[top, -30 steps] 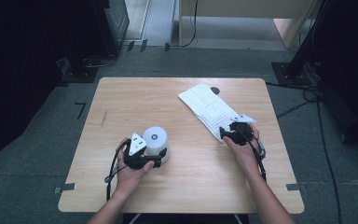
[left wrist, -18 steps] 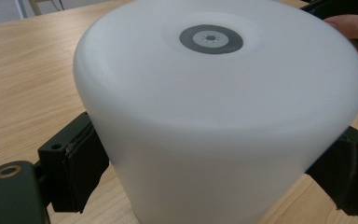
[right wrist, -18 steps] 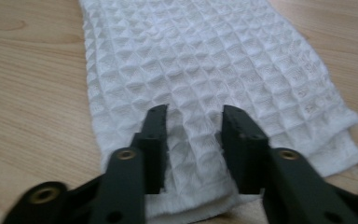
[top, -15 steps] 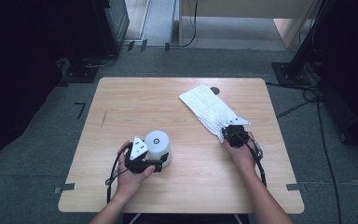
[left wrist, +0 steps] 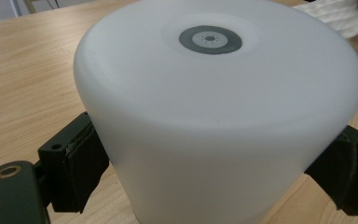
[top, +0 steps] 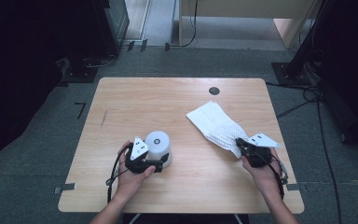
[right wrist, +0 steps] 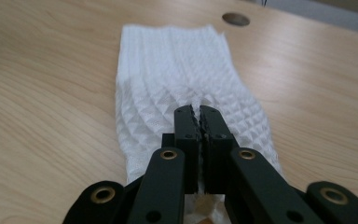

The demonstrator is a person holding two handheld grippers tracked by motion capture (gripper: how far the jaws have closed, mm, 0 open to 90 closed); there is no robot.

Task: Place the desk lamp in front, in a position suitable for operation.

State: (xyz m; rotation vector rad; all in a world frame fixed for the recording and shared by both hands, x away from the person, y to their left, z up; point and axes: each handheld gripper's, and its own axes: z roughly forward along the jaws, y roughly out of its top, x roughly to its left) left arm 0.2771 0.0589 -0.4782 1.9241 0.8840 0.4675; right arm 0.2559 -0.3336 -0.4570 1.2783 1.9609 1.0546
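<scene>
Well, right tool (right wrist: 199,116) pinches cloth (right wrist: 177,70) near table (top: 279,196) edge

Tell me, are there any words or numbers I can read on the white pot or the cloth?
None can be read.
White pot: a grey ring mark on its top, no letters.
White cloth: a bumpy woven pattern, no writing.
Table: plain wood, no label.

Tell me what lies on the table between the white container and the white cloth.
Nothing: in the high view, only bare wooden table separates the white container from the white cloth.
</scene>
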